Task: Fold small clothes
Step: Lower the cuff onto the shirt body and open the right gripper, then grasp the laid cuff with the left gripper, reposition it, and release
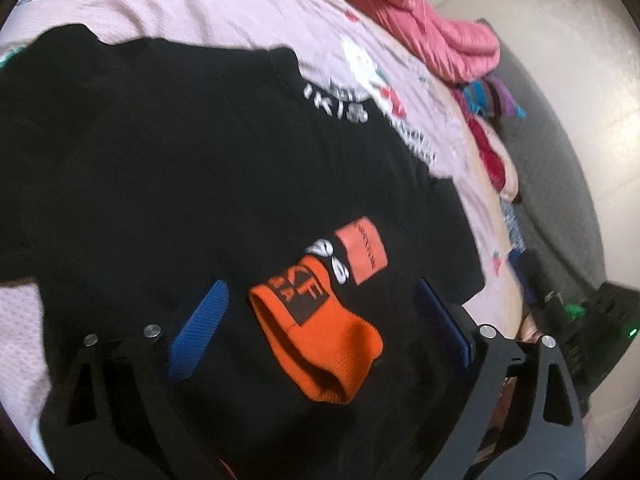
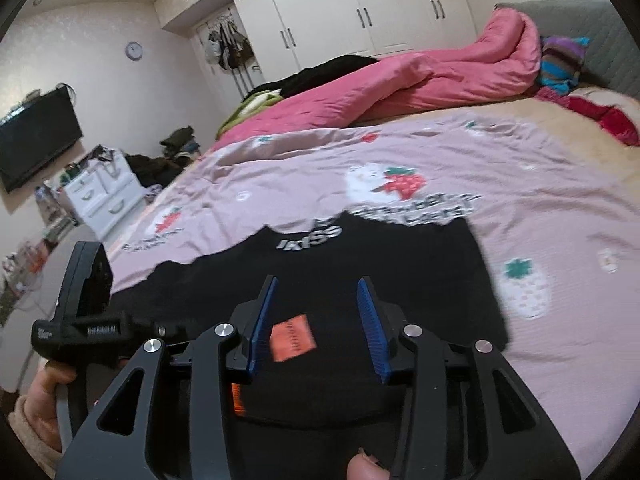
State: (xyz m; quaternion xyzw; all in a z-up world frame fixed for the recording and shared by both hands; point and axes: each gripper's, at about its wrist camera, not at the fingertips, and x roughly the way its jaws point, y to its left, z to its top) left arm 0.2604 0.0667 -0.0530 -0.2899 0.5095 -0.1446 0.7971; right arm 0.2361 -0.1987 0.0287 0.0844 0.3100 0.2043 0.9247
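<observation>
A small black garment (image 1: 180,184) with white lettering, an orange patch (image 1: 362,250) and an orange ribbed cuff (image 1: 320,340) lies spread on the pink bed sheet (image 1: 240,12). My left gripper (image 1: 320,292) is open, its blue pads on either side of the orange cuff, just above the cloth. In the right wrist view the same garment (image 2: 380,264) lies flat and my right gripper (image 2: 318,284) is open over it, the orange patch (image 2: 292,342) between its fingers. The left gripper's body (image 2: 84,312) shows at the left there.
A rolled pink quilt (image 2: 420,76) and a striped cloth (image 2: 560,60) lie at the far side of the bed. The grey headboard (image 2: 600,40) is at the right. A white dresser (image 2: 104,192), a wall TV (image 2: 36,140) and wardrobes (image 2: 360,4) stand beyond.
</observation>
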